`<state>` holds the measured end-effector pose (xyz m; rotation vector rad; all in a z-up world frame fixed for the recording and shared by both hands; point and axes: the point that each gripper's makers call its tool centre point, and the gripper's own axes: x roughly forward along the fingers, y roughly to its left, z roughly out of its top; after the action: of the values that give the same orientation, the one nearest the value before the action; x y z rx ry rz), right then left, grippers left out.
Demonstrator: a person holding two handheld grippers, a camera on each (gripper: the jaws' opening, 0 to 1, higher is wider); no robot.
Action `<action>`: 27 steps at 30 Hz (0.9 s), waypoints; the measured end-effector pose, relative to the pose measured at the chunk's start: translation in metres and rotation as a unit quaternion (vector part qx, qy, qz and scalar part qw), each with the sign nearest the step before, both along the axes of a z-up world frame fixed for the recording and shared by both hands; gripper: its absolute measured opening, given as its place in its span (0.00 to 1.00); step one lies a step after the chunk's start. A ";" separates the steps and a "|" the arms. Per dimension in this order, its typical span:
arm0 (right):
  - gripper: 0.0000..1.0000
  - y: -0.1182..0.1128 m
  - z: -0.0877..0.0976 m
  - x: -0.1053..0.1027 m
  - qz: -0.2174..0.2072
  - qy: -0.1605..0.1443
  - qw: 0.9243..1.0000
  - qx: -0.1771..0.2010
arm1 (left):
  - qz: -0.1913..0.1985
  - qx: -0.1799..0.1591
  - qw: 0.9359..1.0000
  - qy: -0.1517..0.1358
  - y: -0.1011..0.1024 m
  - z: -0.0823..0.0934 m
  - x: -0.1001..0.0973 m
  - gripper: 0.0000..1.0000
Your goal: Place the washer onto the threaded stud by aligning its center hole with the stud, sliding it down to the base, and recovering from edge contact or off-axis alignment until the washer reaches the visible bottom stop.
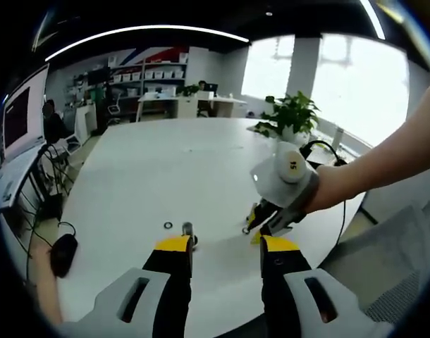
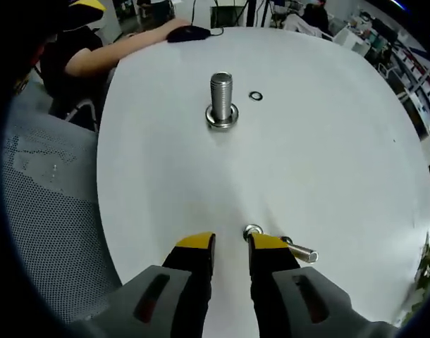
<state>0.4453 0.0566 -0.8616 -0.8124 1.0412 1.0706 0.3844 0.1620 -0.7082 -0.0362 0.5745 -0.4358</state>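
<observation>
White tabletop (image 1: 166,176) spreads across the middle of the left gripper view. At far left, near the table's edge, lies a black computer mouse (image 1: 63,253) on its cable. Toward lower centre a small dark ring (image 1: 168,225) lies flat, and just right of it the threaded stud (image 1: 187,229) stands upright, close above the left gripper (image 1: 218,246), whose yellow-tipped jaws stand wide apart with nothing between them. Right of centre the right gripper (image 1: 261,222) comes in, held by a person's hand (image 1: 335,190), its tips down at the table. A potted plant (image 1: 292,116) sits beyond it.

In the right gripper view, a grey mesh chair (image 2: 46,211) fills the left side. At upper centre the stud (image 2: 221,98) rises from a washer seated at its base, with the ring (image 2: 255,96) lying just to its right. At the bottom, the right gripper (image 2: 231,253) has its jaws narrowly apart; a silver washer (image 2: 252,231) rests at the tip of the right-hand jaw, and whether it is gripped cannot be told. A small metal pin (image 2: 302,251) lies just right of that jaw.
</observation>
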 end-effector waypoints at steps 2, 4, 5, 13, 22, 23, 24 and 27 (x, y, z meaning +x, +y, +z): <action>0.21 -0.001 -0.002 -0.002 0.003 0.003 1.000 -0.004 | 0.000 0.001 1.000 0.001 0.000 0.000 0.000 0.36; 0.21 -0.002 -0.004 -0.004 0.002 0.009 1.000 -0.008 | 0.001 0.000 1.000 0.002 0.000 -0.001 0.000 0.36; 0.21 -0.003 -0.004 -0.005 0.002 0.010 1.000 -0.008 | 0.000 0.000 1.000 0.002 0.000 -0.001 0.000 0.36; 0.21 -0.006 -0.007 -0.012 0.000 0.023 1.000 -0.007 | -0.001 0.000 1.000 0.004 0.000 -0.002 0.000 0.36; 0.21 -0.006 -0.001 -0.005 0.002 0.006 1.000 0.003 | 0.002 -0.001 1.000 0.004 0.001 -0.002 -0.001 0.36; 0.21 -0.006 0.000 -0.003 0.003 0.004 1.000 0.003 | 0.001 -0.001 1.000 0.004 0.001 -0.002 0.000 0.36; 0.22 -0.005 0.000 -0.002 0.002 0.004 1.000 0.003 | 0.001 0.000 1.000 0.004 0.001 -0.002 0.000 0.36; 0.22 -0.005 -0.001 -0.001 0.000 0.004 1.000 0.003 | 0.002 0.000 1.000 0.005 0.001 -0.003 0.000 0.36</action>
<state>0.4445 0.0516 -0.8628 -0.8037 1.0439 1.0786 0.3840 0.1632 -0.7108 -0.0402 0.5839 -0.4319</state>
